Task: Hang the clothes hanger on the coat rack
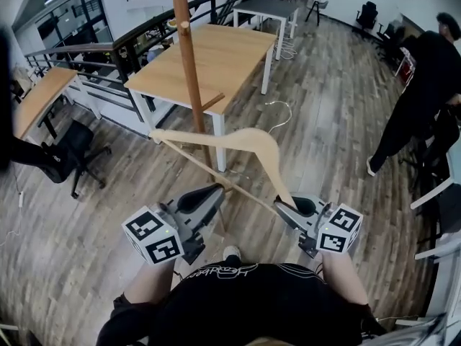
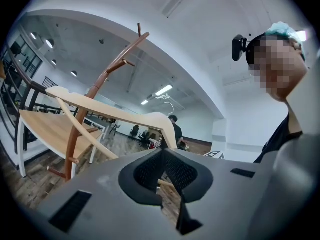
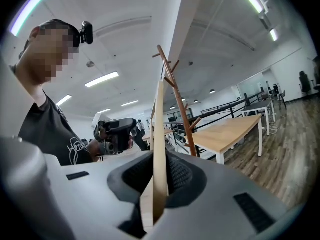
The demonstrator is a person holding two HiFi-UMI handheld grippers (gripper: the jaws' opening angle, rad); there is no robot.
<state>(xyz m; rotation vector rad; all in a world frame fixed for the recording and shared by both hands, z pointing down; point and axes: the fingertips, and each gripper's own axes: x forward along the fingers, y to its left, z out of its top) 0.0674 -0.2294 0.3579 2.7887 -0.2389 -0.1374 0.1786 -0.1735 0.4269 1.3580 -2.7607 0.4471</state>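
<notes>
A pale wooden clothes hanger [image 1: 238,137] is held in the air between both grippers, its metal hook [image 1: 282,111] pointing away from me. My left gripper [image 1: 214,189] is shut on the hanger's thin lower bar [image 2: 165,183]. My right gripper [image 1: 288,206] is shut on the end of the curved arm [image 3: 159,134]. The brown wooden coat rack [image 1: 189,71] stands just beyond the hanger's left end, and its pegs show in both gripper views [image 2: 85,119] [image 3: 182,114]. The hanger does not touch the rack.
A light wooden table [image 1: 216,56] stands behind the rack, with a black railing [image 1: 108,49] to its left. A black office chair [image 1: 68,153] is at the left. A person in black [image 1: 425,85] stands at the right. A grey table [image 1: 270,6] is further back.
</notes>
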